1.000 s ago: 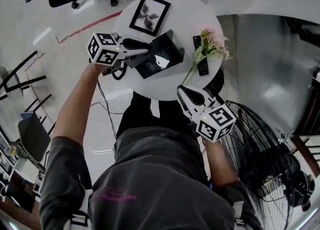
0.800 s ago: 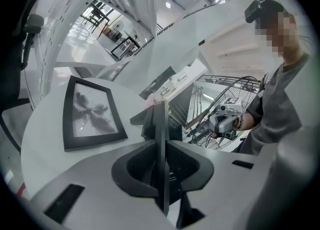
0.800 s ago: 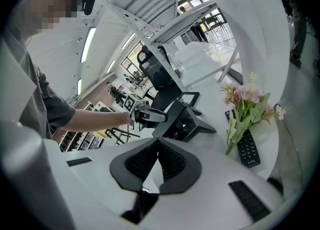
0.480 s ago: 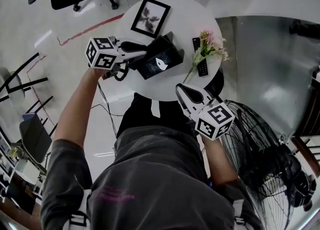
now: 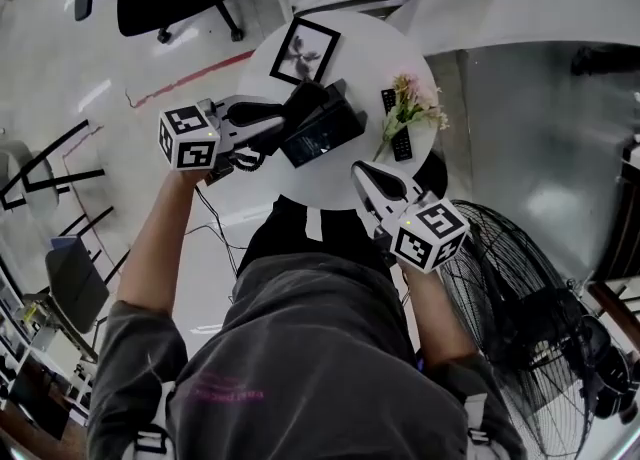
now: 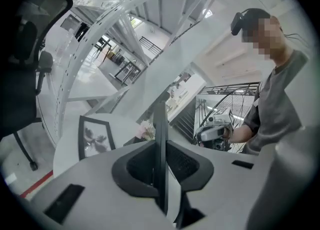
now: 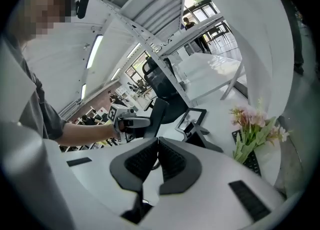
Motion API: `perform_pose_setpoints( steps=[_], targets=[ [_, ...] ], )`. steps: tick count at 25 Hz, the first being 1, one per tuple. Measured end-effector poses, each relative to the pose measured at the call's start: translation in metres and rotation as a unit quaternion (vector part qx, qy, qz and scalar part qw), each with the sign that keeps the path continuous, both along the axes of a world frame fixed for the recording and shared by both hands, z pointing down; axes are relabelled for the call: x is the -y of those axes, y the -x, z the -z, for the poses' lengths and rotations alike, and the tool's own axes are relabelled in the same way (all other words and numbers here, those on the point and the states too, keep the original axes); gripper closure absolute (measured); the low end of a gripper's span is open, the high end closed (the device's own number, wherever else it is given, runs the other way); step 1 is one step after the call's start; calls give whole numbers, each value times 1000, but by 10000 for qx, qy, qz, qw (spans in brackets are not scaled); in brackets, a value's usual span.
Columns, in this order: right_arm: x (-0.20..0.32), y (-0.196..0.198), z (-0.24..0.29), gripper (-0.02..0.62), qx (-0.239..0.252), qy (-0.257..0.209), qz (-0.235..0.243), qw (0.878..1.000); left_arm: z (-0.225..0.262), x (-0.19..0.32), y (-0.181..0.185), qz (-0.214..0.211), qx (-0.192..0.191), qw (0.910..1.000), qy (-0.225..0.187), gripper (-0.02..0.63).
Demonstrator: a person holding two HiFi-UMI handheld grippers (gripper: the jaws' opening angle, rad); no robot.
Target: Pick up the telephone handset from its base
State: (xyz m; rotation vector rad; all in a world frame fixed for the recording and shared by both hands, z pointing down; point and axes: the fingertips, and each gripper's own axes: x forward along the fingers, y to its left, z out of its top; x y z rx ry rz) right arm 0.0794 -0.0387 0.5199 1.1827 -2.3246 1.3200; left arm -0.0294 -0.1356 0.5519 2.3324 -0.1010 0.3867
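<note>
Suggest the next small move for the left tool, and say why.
Probably raise the left tool a little higher and away from the base. Its pads clamp the black handset, which tilts close above the base in the head view, so more height should clear it. The right tool is shut and empty.

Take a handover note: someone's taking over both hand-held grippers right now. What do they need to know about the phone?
Left hand-held gripper: jaws have just been closing, now shut on the telephone handset.
Right hand-held gripper: shut, empty, at the round table near edge.
Handset is raised off its base, which sits on the table.
Done: pickup. Left: just keep hold.
</note>
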Motion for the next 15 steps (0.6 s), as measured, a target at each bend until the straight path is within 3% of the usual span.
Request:
perform_pose_setpoints(
  steps=[15],
  targets=[
    [3,0,47,574,-376,-674,-63,9970,100,-19,29,790,-458,9928,-772,528]
  ],
)
